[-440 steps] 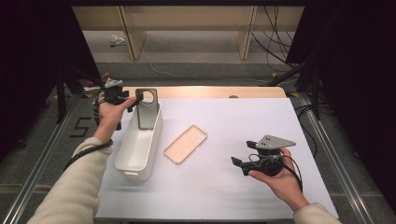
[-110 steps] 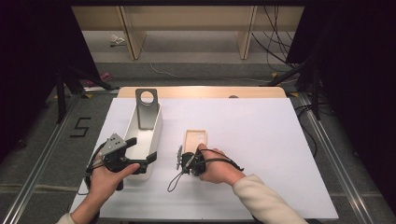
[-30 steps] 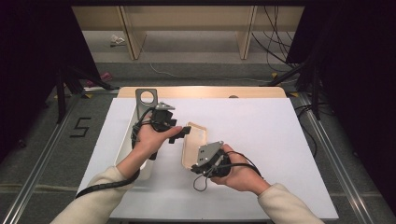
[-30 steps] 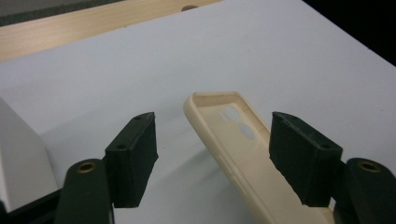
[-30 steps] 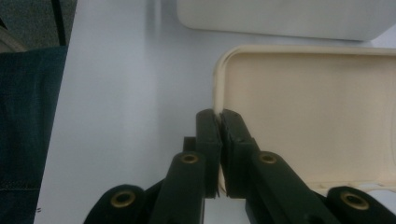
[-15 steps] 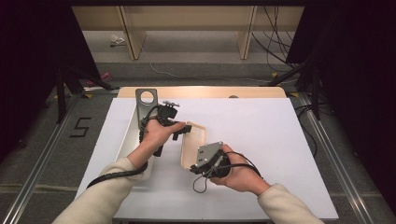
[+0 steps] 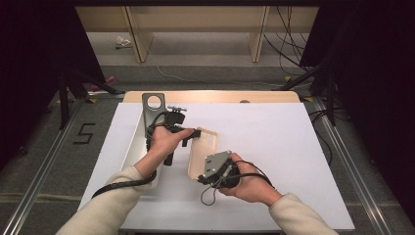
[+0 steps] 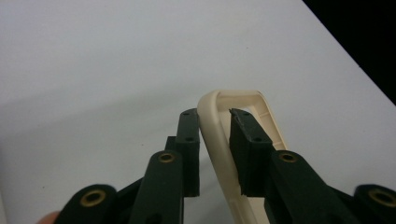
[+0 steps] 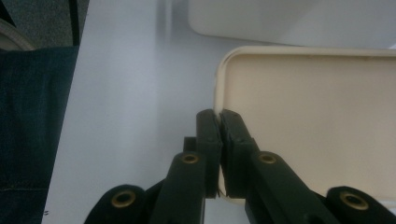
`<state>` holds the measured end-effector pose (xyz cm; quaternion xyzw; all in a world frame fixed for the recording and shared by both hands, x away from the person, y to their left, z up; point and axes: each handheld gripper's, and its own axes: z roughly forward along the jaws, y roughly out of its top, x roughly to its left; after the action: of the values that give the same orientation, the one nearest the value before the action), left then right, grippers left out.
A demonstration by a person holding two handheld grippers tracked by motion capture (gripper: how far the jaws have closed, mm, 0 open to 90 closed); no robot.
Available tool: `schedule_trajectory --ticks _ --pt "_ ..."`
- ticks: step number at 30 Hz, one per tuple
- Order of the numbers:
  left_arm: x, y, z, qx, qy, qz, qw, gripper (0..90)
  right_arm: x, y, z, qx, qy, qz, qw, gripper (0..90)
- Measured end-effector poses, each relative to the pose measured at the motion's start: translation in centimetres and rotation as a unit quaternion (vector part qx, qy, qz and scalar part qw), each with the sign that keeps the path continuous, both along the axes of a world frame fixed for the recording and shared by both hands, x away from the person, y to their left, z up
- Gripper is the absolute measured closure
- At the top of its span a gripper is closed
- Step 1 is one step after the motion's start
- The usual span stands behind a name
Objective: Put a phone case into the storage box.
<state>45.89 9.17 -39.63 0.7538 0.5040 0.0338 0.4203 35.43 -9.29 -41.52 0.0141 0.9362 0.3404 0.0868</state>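
the cream lid (image 7: 203,152) sits just to the right of the long white box (image 7: 138,147), on the white worktop (image 7: 293,147). it is tipped up, with its near end lifted. the right gripper (image 7: 208,172) is clenched tight on the lid's near edge; in the right gripper view its two black jaws pinch the rim (image 9: 218,93) between them. that hand has not let go since a moment ago.

the left gripper (image 7: 195,133) is the one that changed. a second ago it was beside the white box with its jaws wide. now it is at the far end of the lid, and its jaws have just been closing. in the left gripper view the lid's curved rim (image 8: 210,116) stands between them. one jaw touches the rim and the other is very close, so i think it is now grasping the lid.

that means both hands have the lid, one at each end. it looks ready to be carried over and put on top of the white box. a grey metal bracket (image 7: 152,105) stands in the far end of the box and may get in the way.
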Motion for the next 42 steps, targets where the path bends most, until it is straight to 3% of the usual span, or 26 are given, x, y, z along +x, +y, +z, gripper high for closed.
schedule_trajectory --ticks 6,9,12,18,20,25,33,38,42 --pt "-0.7 -0.5 0.9 -0.044 -0.013 -0.003 0.9989 80.4 0.1 0.1 -0.4 -0.005 0.004 -0.003 1.0000 87.7" --pt "-1.4 -1.0 1.5 -0.055 -0.039 -0.014 0.9976 81.6 0.2 0.1 -0.7 -0.011 0.002 -0.004 0.9999 86.7" --pt "-2.1 -1.3 2.1 -0.022 -0.098 -0.026 0.9946 81.8 0.4 -0.1 -0.7 0.008 -0.005 -0.022 0.9997 73.7" --pt "-2.9 -0.7 2.2 0.004 -0.167 -0.034 0.9854 81.7 1.0 -0.9 -0.4 0.051 -0.011 -0.075 0.9958 44.3" --pt "-3.2 -0.3 2.1 0.004 -0.181 -0.030 0.9830 81.7 1.1 -1.2 -0.4 0.061 -0.009 -0.089 0.9941 39.8" --pt "-3.9 0.8 1.9 -0.007 -0.199 -0.014 0.9798 81.7 1.4 -2.0 -0.3 0.088 0.011 -0.114 0.9895 31.1" --pt "-5.2 2.4 1.3 -0.024 -0.219 0.006 0.9754 81.7 1.5 -3.2 0.1 0.120 0.007 -0.144 0.9823 22.5" --pt "-5.7 3.1 1.2 -0.030 -0.231 0.008 0.9726 81.7 1.6 -3.9 0.0 0.126 0.005 -0.160 0.9791 19.0" --pt "-5.9 3.6 1.3 -0.031 -0.239 0.008 0.9706 81.7 1.7 -4.5 -0.1 0.139 0.003 -0.177 0.9743 17.8"
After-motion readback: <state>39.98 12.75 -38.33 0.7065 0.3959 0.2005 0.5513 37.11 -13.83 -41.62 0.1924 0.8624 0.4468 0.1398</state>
